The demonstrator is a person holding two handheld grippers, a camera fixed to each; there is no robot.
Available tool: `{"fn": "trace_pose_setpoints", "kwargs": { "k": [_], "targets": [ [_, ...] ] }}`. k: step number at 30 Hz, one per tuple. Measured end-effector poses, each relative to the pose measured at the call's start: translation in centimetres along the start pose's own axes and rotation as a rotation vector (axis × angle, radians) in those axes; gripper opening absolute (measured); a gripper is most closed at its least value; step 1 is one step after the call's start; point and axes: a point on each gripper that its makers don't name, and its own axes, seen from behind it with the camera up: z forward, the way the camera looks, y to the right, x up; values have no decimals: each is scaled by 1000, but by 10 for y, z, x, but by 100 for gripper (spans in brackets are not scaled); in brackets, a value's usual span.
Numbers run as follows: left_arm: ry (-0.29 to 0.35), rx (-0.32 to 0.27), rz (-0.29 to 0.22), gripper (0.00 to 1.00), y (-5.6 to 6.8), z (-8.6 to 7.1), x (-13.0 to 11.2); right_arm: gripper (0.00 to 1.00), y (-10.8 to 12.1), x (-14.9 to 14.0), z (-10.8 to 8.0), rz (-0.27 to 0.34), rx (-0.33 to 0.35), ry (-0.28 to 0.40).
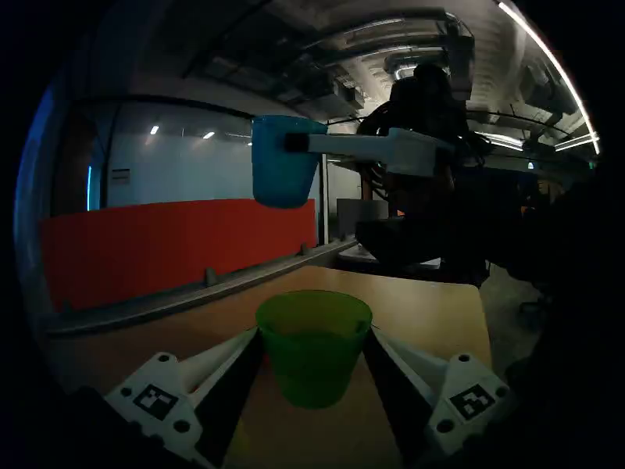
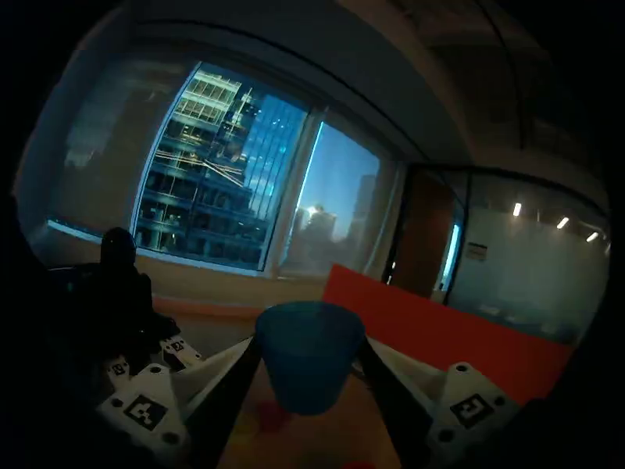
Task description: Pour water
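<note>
A green plastic cup [image 1: 314,344] stands upright between my left gripper's [image 1: 312,359] white fingers, which are shut on its sides just above the wooden table [image 1: 422,309]. Farther off and higher up hangs a blue cup [image 1: 280,160], upright, with my right gripper [image 1: 293,142] shut on it from the right. In the right gripper view the same blue cup [image 2: 309,366] sits clamped between the right gripper's [image 2: 309,375] fingers over the table. No water is visible in either cup. The left gripper's marked body [image 2: 148,352] shows dimly at the lower left.
A red partition [image 1: 172,242] with a metal rail runs along the table's far side. The person [image 1: 426,148] holding the grippers is a dark shape behind the blue cup. A large window [image 2: 219,180] faces city buildings. A small red blur [image 2: 269,414] lies on the table.
</note>
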Motion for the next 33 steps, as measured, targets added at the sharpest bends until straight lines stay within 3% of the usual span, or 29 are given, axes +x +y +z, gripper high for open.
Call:
{"fn": "trace_pose_setpoints", "kwargs": {
  "k": [5,14,33],
  "targets": [
    [-5,2,5,84,-1,-1,-1,89,-1,0,-1,58,11,-6],
    [-8,5,6,84,-1,0,-2,89,-2,-4,-5,97,18,-13],
    [-41,-6,8,84,6,3,-18,89,13,-34,-30,121,-29,-30]
  ]
}}
